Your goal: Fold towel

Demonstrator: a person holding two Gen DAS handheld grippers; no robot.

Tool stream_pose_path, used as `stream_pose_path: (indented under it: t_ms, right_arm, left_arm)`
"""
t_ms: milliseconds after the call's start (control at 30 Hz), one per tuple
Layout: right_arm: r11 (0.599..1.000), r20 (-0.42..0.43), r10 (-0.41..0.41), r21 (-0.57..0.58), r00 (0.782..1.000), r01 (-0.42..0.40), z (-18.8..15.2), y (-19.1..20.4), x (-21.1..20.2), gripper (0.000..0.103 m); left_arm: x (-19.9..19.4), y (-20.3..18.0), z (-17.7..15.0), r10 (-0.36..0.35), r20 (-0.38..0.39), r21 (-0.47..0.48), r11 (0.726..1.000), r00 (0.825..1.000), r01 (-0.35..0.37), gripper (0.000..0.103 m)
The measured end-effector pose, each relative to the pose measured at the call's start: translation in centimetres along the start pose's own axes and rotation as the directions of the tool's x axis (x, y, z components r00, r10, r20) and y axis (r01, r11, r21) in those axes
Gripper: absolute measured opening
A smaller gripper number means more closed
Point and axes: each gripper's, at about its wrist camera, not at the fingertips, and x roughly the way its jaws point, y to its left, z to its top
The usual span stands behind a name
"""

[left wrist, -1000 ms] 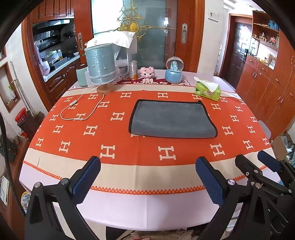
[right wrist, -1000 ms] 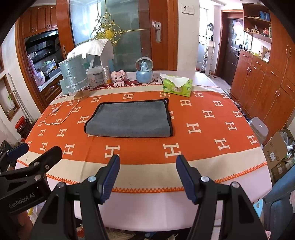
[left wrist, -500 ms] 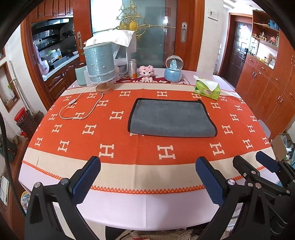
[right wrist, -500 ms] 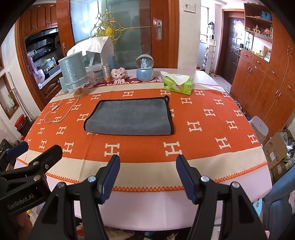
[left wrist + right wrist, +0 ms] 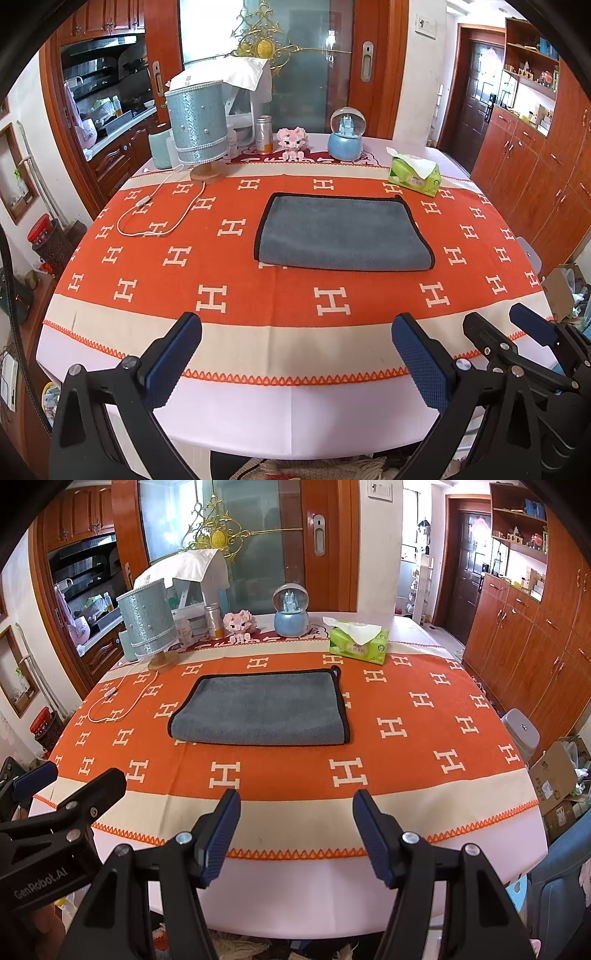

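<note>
1 grey towel [image 5: 343, 236] lies folded flat mid-table, untouched.
Beyond it, 1 tissue box [image 5: 413, 177] with a tissue sticking out; 1 lamp [image 5: 197, 129], 1 snow globe [image 5: 346, 134]. Left gripper [image 5: 295, 354] and right gripper [image 5: 295, 834] hover wide open, empty, over the near table [image 5: 295, 406] edge.

Grey towel [image 5: 262, 710] lies flat on the orange tablecloth [image 5: 406, 760]; right tool [image 5: 295, 834] gapes, empty.

Table [image 5: 295, 413] under orange H-patterned cloth [image 5: 229, 295], folded grey towel [image 5: 343, 236] centred, lamp [image 5: 197, 129], tissue pack [image 5: 413, 177], snow globe [image 5: 347, 134] behind
</note>
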Motion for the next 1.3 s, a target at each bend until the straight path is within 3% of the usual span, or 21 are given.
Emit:
stream_pose_path:
  t_ms: [1300]
  right_arm:
    - [1.000,-0.021,0.007,0.004,1.000,-0.007,-0.33,-0.05,0.56,0.063]
  left_arm:
    - [0.64,-0.10,-0.87,-0.006,-0.028,0.004,1.000,1.000,0.006,0.102]
